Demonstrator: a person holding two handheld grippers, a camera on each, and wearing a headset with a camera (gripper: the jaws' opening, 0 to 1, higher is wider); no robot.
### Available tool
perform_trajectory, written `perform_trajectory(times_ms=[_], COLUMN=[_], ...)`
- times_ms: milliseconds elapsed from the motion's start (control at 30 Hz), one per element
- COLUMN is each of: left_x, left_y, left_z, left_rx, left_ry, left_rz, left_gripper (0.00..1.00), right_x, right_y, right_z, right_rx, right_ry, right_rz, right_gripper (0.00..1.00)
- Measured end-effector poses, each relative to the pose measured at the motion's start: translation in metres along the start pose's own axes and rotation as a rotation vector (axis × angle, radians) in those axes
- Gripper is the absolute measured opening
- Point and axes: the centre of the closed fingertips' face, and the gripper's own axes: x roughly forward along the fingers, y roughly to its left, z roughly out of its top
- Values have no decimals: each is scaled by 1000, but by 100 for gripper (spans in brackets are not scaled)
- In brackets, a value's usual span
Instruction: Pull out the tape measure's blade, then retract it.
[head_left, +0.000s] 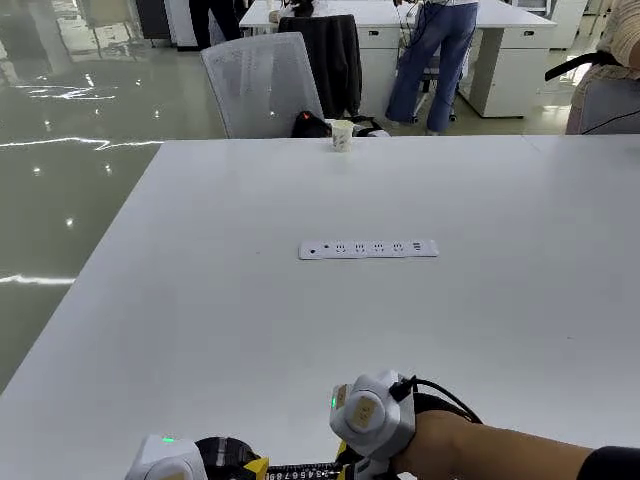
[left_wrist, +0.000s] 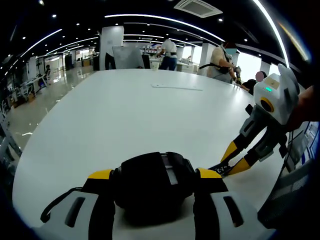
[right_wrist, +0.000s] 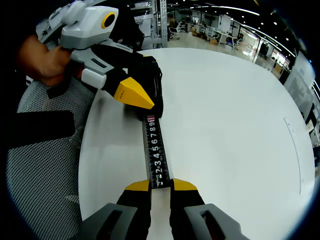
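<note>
Left tongs clamp the tape measure case, right tongs pinch the blade tip; pulling out seems begun, next needs a straight steady draw

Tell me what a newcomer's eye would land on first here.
First comes the numbered blade, drawn out a short way at the near edge. Its tip is pinched in the right tongs, while the left tongs clamp the black tape measure. Next come the power strip in the middle of the white table and a paper cup at its far edge.
</note>
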Motion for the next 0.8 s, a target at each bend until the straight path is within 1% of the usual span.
perform_trajectory(times_ms=[167, 233, 267, 333, 433, 800], left_x=[0, -1, -1, -1, -1, -1], left_y=[1, 0, 0, 0, -1, -2], left_z=[0, 0, 0, 0, -1, -1], left_rx=[-2, 5, 4, 8, 13, 19], left_ry=[1, 10, 10, 16, 16, 15], left_rz=[-10, -23, -26, -32, -32, -32], left_gripper=[58, 58, 58, 58, 58, 58], right_x=[0, 0, 0, 0, 0, 3], right_y=[0, 5, 3, 4, 4, 4], right_z=[0, 3, 2, 4, 5, 9], right_rx=[-11, -6, -9, -6, -15, 3], right_ry=[0, -21, -17, -26, -25, -39], right_rz=[3, 33, 29, 41, 40, 36], right_gripper=[10, 10, 10, 11, 11, 11])
